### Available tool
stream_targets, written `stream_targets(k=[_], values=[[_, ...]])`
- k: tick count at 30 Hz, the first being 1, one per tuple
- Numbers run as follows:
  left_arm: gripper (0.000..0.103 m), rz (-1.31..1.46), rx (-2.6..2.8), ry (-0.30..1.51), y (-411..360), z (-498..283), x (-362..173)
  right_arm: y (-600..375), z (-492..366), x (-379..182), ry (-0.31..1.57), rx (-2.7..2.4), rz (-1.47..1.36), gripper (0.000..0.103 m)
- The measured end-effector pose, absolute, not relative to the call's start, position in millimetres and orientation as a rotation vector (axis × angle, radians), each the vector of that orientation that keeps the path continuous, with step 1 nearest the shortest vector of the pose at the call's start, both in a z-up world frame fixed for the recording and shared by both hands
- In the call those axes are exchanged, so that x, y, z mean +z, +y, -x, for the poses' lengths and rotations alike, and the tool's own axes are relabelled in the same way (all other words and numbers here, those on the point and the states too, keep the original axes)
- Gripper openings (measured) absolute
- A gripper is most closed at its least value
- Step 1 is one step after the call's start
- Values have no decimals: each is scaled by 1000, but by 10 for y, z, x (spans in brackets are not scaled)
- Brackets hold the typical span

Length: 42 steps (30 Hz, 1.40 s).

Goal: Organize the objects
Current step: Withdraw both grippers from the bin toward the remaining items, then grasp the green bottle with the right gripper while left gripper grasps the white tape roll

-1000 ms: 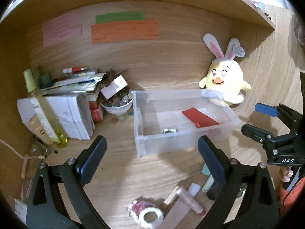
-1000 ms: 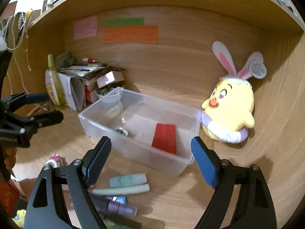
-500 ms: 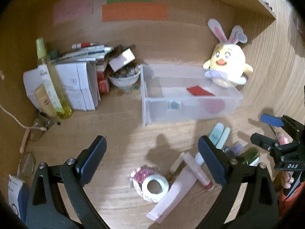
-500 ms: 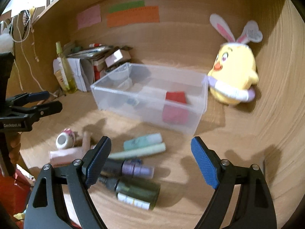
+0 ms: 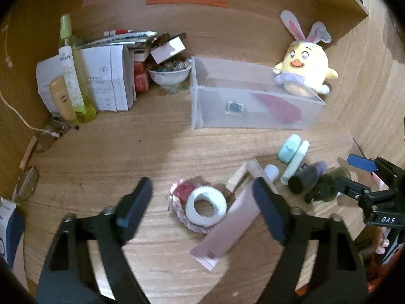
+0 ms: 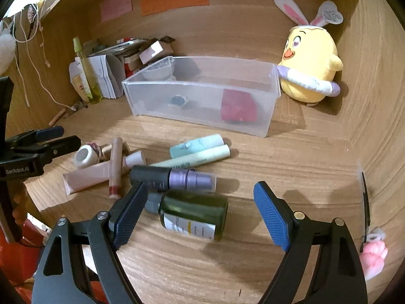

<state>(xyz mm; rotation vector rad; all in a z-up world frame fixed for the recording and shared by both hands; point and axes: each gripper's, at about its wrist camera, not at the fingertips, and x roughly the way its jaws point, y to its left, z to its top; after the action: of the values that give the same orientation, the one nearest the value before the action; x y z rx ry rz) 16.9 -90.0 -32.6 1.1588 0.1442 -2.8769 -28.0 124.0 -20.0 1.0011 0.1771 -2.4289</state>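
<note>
A clear plastic bin (image 5: 255, 124) (image 6: 202, 116) stands on the wooden desk and holds a red pouch (image 6: 238, 107) and a small dark item (image 6: 178, 100). Loose cosmetics lie in front of it. My left gripper (image 5: 202, 202) is open above a white tape roll (image 5: 205, 206) and a pink tube (image 5: 229, 230). My right gripper (image 6: 197, 211) is open around a dark green bottle (image 6: 192, 215), not touching it. A dark bottle with a purple cap (image 6: 174, 177), a mint tube (image 6: 196, 145) and a pale green tube (image 6: 197, 160) lie beyond.
A yellow chick plush (image 6: 307, 58) sits right of the bin against the wall. Papers, boxes (image 5: 106, 78), a yellow-green spray bottle (image 5: 72, 71) and a bowl of small items (image 5: 169, 76) crowd the back left. A pink charm (image 6: 373, 255) lies at the far right.
Both grippers have pulled back and tilted down from the bin toward the loose cosmetics. The tape roll and the green bottle now lie between the open fingers.
</note>
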Motion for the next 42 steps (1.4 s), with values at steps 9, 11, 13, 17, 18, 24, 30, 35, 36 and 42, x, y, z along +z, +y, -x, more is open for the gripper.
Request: stream_targets(k=[9, 11, 13, 17, 18, 24, 30, 35, 36, 42], values=[[56, -1209, -2875, 177, -883, -241, -438, 1265, 232, -355, 148, -2420, -1030, 83], [52, -1221, -2874, 206, -914, -261, -468, 1276, 234, -371, 135, -2412, -1037, 83], [52, -1234, -2880, 233, -927, -270, -486, 1288, 232, -375, 126, -2406, -1039, 81], [52, -1235, -2881, 210, -902, -250, -510, 1278, 225, -384, 120, -2389, -1046, 75], [52, -1240, -2881, 216, -901, -239, -521, 1273, 220, -389, 118, -2383, -1048, 75], [44, -1286, -2854, 264, -955, -153, -644, 1222, 202, -421, 133, -2368, -1055, 56], [39, -1273, -2850, 312, -1011, -144, -660, 1243, 202, -429, 123, -2383, -1050, 55], [39, -1226, -2873, 297, -1007, -183, -573, 1272, 181, -396, 124, -2399, -1032, 54], [39, -1214, -2879, 292, -1001, -194, -547, 1277, 175, -386, 125, -2401, -1028, 54], [39, -1151, -2916, 268, -964, -234, -375, 1319, 152, -321, 120, -2419, -997, 54]])
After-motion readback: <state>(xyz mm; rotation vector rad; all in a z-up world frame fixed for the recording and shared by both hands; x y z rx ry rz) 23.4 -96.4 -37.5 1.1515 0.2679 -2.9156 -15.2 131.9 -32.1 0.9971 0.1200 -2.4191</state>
